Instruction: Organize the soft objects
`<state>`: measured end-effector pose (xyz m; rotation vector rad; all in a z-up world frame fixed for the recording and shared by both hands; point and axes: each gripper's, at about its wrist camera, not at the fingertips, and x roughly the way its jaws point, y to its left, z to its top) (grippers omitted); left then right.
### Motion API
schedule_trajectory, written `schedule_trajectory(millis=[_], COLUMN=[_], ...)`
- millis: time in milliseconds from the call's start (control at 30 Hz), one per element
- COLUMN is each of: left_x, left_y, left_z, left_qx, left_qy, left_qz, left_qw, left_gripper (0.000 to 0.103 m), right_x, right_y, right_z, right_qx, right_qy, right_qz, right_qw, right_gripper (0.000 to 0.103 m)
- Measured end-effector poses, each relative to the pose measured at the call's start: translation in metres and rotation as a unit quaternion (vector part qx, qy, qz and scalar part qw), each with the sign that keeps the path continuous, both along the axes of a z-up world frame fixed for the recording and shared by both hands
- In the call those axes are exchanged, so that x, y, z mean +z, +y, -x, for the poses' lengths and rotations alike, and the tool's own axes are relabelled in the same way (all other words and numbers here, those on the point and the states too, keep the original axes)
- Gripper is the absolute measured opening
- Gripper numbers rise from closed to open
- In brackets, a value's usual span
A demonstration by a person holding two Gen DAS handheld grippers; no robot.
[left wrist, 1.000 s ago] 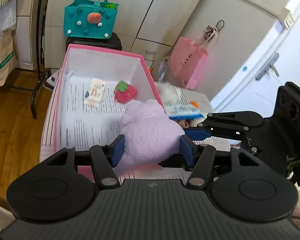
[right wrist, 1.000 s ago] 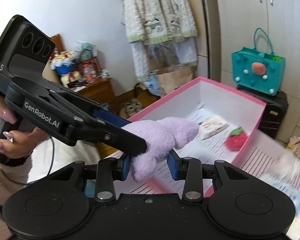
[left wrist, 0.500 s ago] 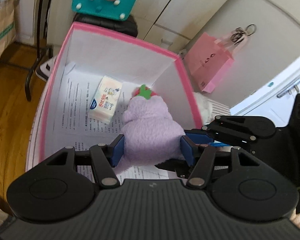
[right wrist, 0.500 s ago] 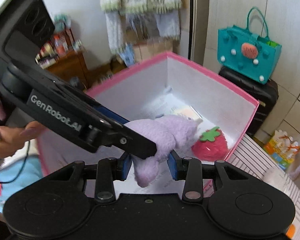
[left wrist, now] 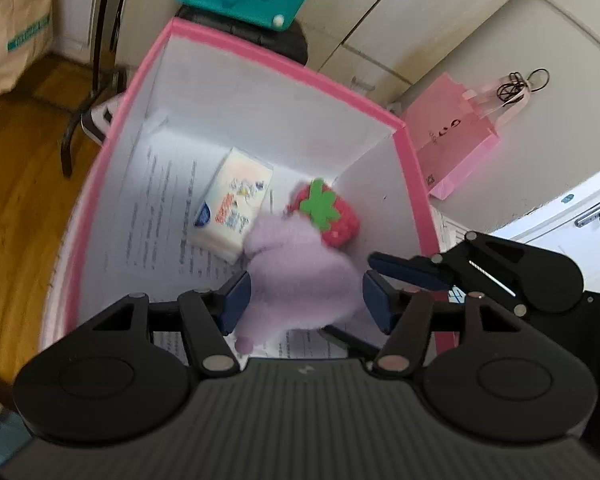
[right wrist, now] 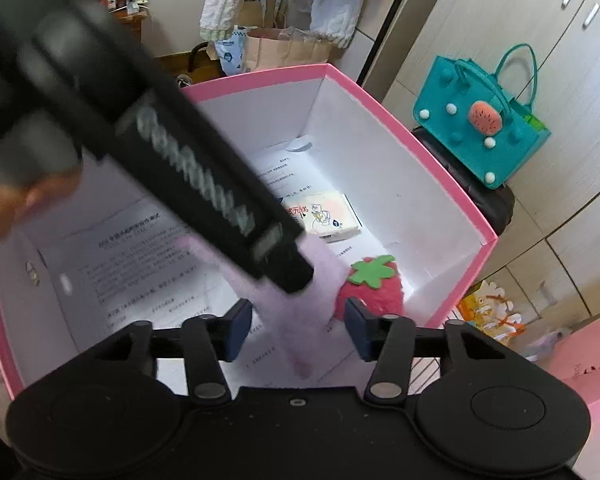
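Note:
A lilac plush toy [left wrist: 300, 280] is blurred inside the pink box [left wrist: 268, 52], next to a red plush strawberry [left wrist: 332, 220] and a tissue pack [left wrist: 232, 208]. My left gripper [left wrist: 306, 300] is open, its blue pads standing clear of the plush on both sides. My right gripper [right wrist: 298, 328] is open too, with the plush [right wrist: 304, 320] between its pads but apart from them. The strawberry [right wrist: 372, 288] and tissue pack [right wrist: 324, 216] also show in the right wrist view. The left gripper's black body crosses the right wrist view.
The pink box's [right wrist: 420, 128] floor is lined with printed paper. A teal bag [right wrist: 480, 128] sits on a black case behind the box. A pink paper bag [left wrist: 460, 148] leans on the cabinets. Wooden floor [left wrist: 16, 200] lies to the left.
Both grippers moved forward and down over the box with the plush, then opened. The plush has left both pairs of pads and is dropping to the box floor.

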<state>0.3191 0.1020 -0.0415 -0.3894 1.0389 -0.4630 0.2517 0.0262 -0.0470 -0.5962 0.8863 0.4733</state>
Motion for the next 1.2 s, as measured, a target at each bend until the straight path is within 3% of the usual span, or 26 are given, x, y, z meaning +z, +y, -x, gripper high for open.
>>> schedule_trajectory(millis=[233, 433, 867, 1033, 1200], left_x=[0.032, 0.066, 0.126, 0.131, 0.127], left_y=[0.018, 0.02, -0.004, -0.023, -0.05], left_z=[0.031, 0.077, 0.177, 0.21, 0.238], left_qx=[-0.02, -0.041, -0.107, -0.134, -0.182], left_qy=[-0.054, -0.119, -0.193, -0.217, -0.236], left_qz=[-0.019, -0.066, -0.102, -0.118, -0.138], left_qw=[0.9981, 0.9898, 0.97, 0.9598, 0.9444], left_gripper=[0.065, 0.065, 0.071, 0.074, 0.076], right_x=[0.027, 0.052, 0.1, 0.103, 0.097], right_y=[-0.031, -0.052, -0.096, -0.114, -0.132], right_z=[0.038, 0.073, 0.137, 0.172, 0.202], right_qx=[0.006, 0.001, -0.016, -0.027, -0.04], right_qy=[-0.006, -0.009, -0.037, -0.05, -0.057], right_qz=[-0.098, -0.171, -0.227, -0.224, -0.22], right_qw=[0.995, 0.985, 0.973, 0.973, 0.973], right_gripper=[0.061, 0.061, 0.061, 0.062, 0.062])
